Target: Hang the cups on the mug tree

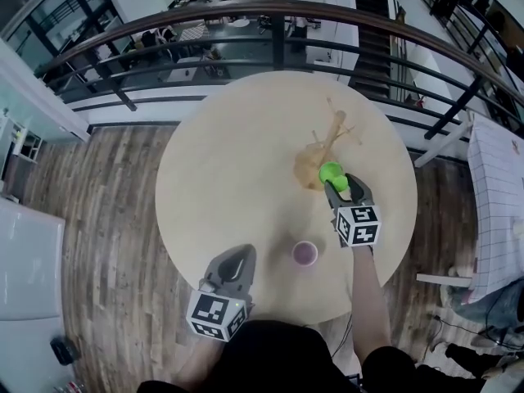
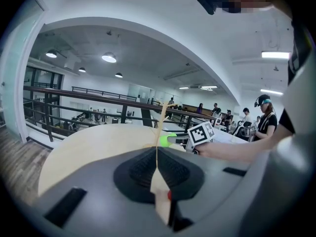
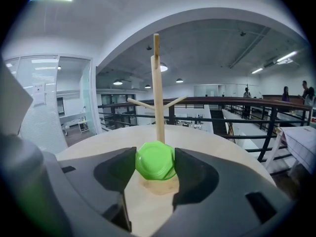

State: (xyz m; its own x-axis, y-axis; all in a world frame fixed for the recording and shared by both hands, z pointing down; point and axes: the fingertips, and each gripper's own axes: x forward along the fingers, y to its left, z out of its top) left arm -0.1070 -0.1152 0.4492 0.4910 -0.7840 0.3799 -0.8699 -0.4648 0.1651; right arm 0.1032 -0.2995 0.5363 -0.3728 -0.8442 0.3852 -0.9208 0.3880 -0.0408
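Observation:
The wooden mug tree [image 1: 333, 133] stands on the round table [image 1: 221, 162], right of centre, with bare pegs. My right gripper [image 1: 341, 185] is shut on a green cup [image 1: 331, 173] just in front of the tree's base. In the right gripper view the green cup [image 3: 155, 160] sits pinched between both jaws, its bottom facing the camera, with the mug tree [image 3: 158, 98] straight behind it. A pink cup [image 1: 304, 253] stands upright near the table's front edge. My left gripper [image 1: 237, 256] is shut and empty at the front left edge. From there the mug tree [image 2: 161, 120] and green cup [image 2: 164, 140] show ahead.
A dark railing [image 1: 246, 11] curves round the far side of the table, with a drop to a lower floor beyond. A table with a checked cloth [image 1: 499, 195] stands at the right. Wooden flooring lies to the left.

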